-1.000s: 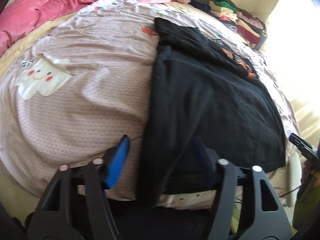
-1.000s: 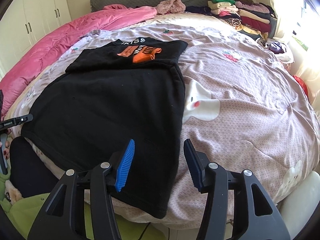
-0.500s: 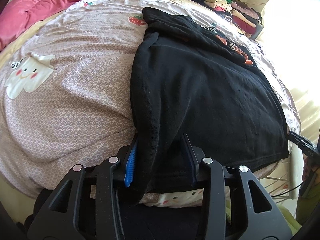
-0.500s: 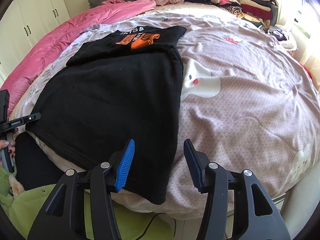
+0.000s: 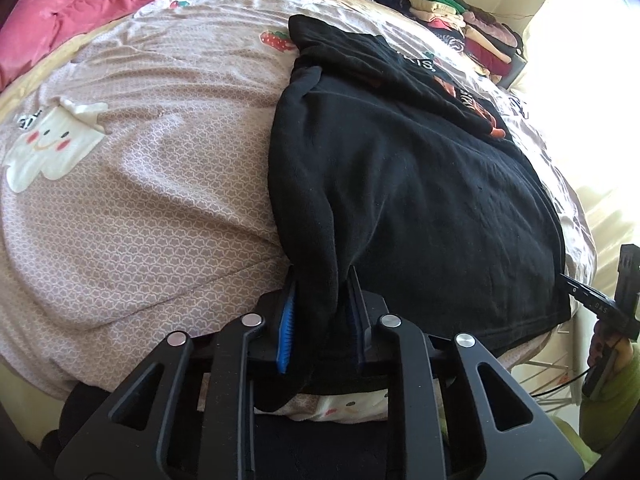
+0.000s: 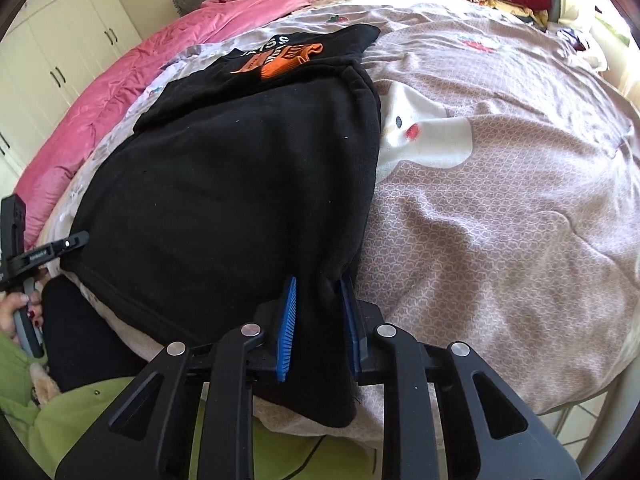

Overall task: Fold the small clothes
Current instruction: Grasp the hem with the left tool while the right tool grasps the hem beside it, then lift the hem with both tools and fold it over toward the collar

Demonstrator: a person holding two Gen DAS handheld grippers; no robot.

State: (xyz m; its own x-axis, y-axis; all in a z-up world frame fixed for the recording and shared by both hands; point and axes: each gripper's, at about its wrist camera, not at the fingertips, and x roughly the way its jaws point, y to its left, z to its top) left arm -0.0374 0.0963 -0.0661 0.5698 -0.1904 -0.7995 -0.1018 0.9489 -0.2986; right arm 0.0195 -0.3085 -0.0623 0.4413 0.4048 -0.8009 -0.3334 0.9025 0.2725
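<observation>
A black sweatshirt (image 5: 420,200) with an orange print lies spread on the bed, its hem toward me and hanging over the near edge. My left gripper (image 5: 320,316) is shut on the hem's left corner. In the right wrist view the same sweatshirt (image 6: 224,192) fills the left half, orange print (image 6: 280,62) at the far end. My right gripper (image 6: 318,320) is shut on the hem's right corner at the bed's near edge. Each gripper shows at the edge of the other's view, the right one (image 5: 600,304) and the left one (image 6: 44,252).
The bed has a mauve patterned cover (image 5: 140,200) with white cartoon patches (image 6: 424,136). A pink duvet (image 6: 132,92) lies along the far side. A stack of folded clothes (image 5: 460,24) sits at the bed's far corner. White cupboards (image 6: 52,60) stand at left.
Both grippers moved forward onto the hem corners and closed on the black fabric; one second ago both were open just short of it.
</observation>
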